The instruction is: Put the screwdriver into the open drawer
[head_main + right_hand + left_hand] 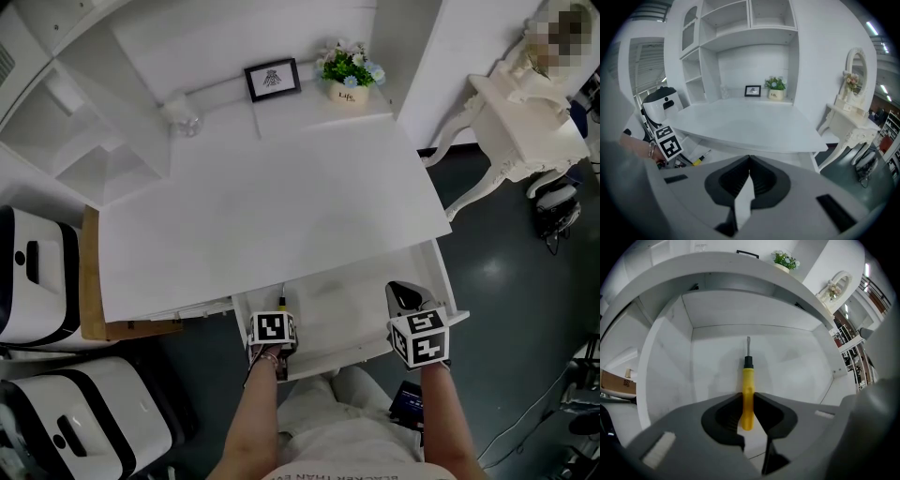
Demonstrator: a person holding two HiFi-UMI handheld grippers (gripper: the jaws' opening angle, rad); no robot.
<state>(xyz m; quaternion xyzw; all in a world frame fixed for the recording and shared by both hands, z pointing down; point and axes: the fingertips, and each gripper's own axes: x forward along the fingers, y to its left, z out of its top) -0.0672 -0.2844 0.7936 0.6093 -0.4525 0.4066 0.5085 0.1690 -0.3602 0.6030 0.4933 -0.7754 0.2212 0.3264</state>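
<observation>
Left gripper [748,398]: clenched on the yellow handle of the screwdriver [748,378], pads pressing it from both sides. The butt of the handle shows below the jaws; the black collar and metal shaft project beyond them toward the upper centre of the left gripper view.

Right gripper [749,160]: jaws closed together with nothing between them, held at the lower right of the head view over the drawer's front right corner.

Position of tool: inside the outline of the open drawer [349,302], at its left side, below the desk top [272,202]. Whether the tool touches the drawer floor cannot be determined.

Assessment: pickup and carry appear complete, and the tool is in the delivery zone. Outstanding: set it on the drawer floor, release the jaws, and lift the left gripper out.
</observation>
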